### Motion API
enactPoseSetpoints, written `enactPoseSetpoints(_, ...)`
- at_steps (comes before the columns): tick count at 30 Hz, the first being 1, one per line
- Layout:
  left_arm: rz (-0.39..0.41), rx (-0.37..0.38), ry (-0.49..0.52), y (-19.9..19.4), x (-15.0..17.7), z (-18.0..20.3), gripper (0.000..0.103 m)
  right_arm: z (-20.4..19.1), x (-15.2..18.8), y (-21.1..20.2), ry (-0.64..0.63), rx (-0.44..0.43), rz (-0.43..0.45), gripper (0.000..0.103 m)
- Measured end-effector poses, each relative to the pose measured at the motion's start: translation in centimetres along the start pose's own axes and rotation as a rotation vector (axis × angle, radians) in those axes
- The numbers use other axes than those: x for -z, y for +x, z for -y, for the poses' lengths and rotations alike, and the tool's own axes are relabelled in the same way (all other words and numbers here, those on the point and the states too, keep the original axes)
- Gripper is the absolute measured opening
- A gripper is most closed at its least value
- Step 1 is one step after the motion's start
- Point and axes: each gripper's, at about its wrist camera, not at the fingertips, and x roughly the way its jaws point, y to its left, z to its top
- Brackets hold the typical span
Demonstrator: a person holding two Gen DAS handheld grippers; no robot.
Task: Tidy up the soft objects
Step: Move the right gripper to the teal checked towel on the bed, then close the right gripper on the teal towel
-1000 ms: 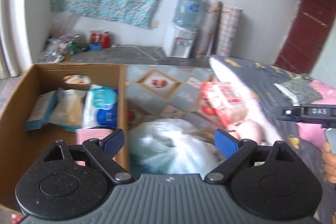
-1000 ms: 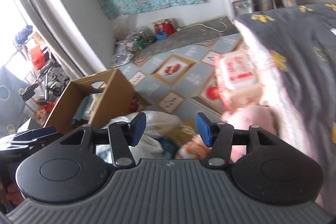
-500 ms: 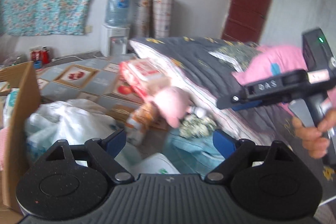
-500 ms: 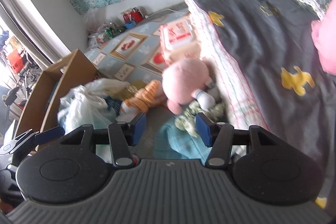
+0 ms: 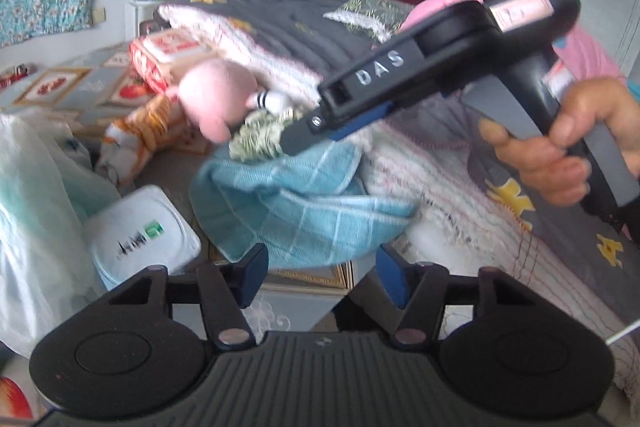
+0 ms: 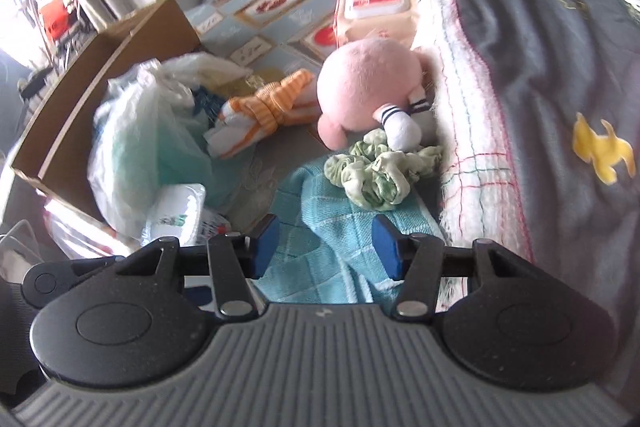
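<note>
Two grippers over a floor heap of soft things. Left gripper: jaws apart, just narrowed, nothing pinched; hem of light blue checked towel just ahead of blue pads, no contact. Right gripper: jaws apart, same towel under the gap, pads not pressing on it. From the left wrist view, right gripper seen side-on, black body lettered DAS, tips low over towel's far edge; person's hand wrapped round its grip.

Towel crumpled on patterned floor mat, hard against edge of grey quilt with yellow motifs. Pale green scrunched cloth on towel's far edge. Round pink plush toy with striped white foot just beyond green cloth, touching quilt's white fringed border. Orange-and-white striped bundle beside plush, on the side away from the quilt. Pink wet-wipe pack with white lid past plush, along quilt edge. White plastic bag between bundle and open brown cardboard box. White lidded wipes pack on mat near bag, beside towel.
</note>
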Motion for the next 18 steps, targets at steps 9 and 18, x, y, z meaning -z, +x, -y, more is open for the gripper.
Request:
enactPoseSetpoints(9,-0.062,0.005,-0.07,4.1,1.4,-0.9,0.053,1.9,-0.7,5.1,-0.007,0.063,-0.099,0.049)
enactPoseSetpoints(18,-0.037,0.007,-0.121,4.8,0.4,-1.5,0.062,1.8,0.8,5.5,0.081,-0.029,-0.16,0.051)
